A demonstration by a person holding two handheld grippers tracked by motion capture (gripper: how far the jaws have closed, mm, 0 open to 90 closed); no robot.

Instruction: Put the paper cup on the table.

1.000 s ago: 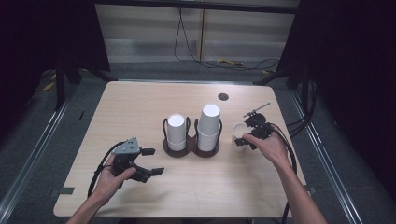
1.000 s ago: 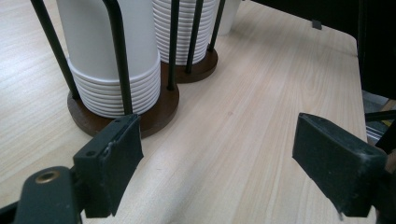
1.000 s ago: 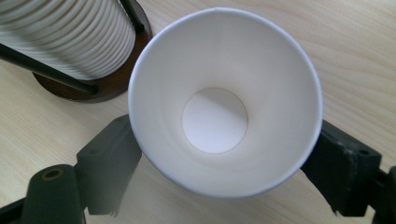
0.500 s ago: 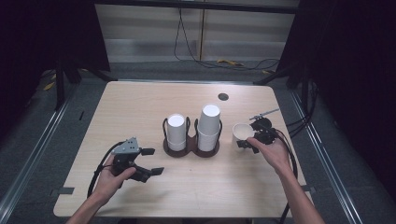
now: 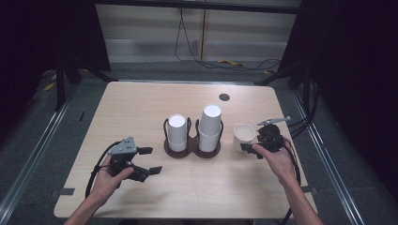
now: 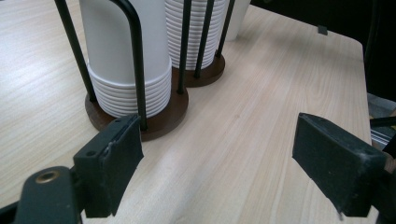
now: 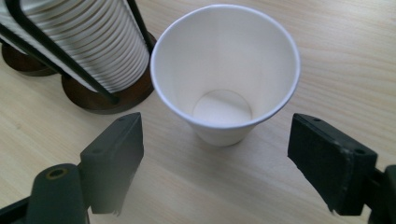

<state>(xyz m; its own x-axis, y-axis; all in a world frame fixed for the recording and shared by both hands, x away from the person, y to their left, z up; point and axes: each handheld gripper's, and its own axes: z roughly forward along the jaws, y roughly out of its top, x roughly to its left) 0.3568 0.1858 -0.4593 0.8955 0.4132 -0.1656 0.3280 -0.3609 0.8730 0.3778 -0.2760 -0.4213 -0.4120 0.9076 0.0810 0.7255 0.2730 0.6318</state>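
Lab: black curtains and cables surround table.

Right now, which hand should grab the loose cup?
Right. The right gripper is open just short of the cup; the left gripper sits beyond the holder.

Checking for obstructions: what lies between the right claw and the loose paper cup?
Only bare tabletop separates the right claw from the paper cup, per the right gripper view.

a pale wooden table carries a two-slot cup holder and a loose paper cup beside it.
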